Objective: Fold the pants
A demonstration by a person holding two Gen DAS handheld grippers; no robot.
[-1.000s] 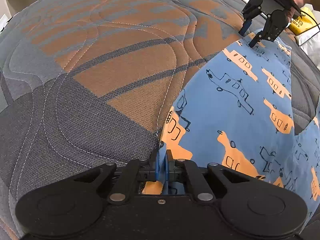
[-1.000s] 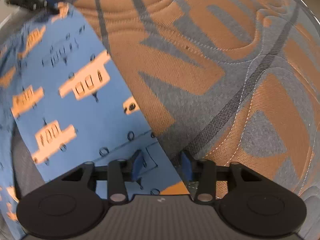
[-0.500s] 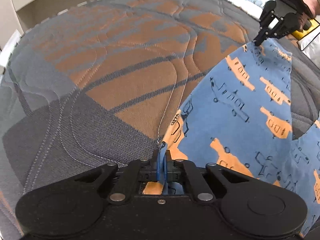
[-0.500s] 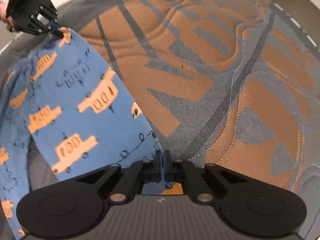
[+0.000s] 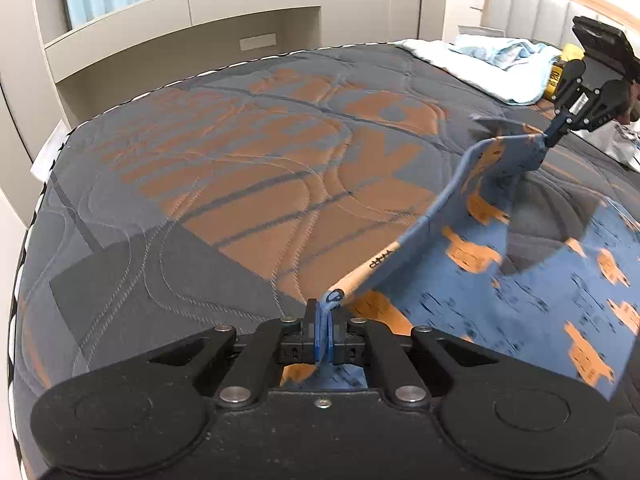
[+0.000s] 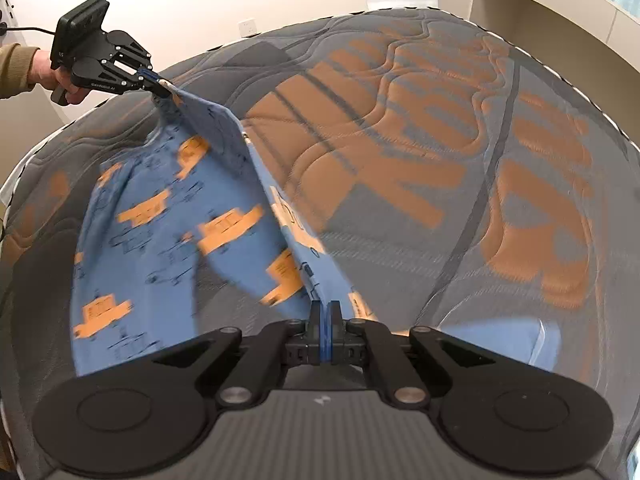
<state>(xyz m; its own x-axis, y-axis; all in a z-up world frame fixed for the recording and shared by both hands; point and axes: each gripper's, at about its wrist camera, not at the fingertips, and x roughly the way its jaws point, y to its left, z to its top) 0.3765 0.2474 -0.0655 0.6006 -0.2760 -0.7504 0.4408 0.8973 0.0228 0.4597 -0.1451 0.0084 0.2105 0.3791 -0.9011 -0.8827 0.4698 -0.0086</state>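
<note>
Blue pants with orange vehicle prints [image 5: 520, 288] hang between my two grippers above the quilted bed [image 5: 240, 184]. My left gripper [image 5: 325, 320] is shut on one end of the pants' edge. My right gripper [image 5: 554, 136] is shut on the other end, far right in the left wrist view. In the right wrist view the right gripper [image 6: 325, 320] pinches the pants [image 6: 160, 220], and the left gripper [image 6: 154, 82] holds the far corner at upper left. The edge between them is lifted and taut; the rest drapes down onto the bed.
The bed has a grey and orange quilted cover [image 6: 440, 160]. A white and light blue bundle of cloth [image 5: 488, 60] and a yellow item [image 5: 560, 72] lie at its far right end. Beige cabinets [image 5: 180, 28] stand beyond the bed.
The right gripper closed on the pants' edge. Both grippers then rose, lifting that edge off the bed so the cloth hangs between them.
</note>
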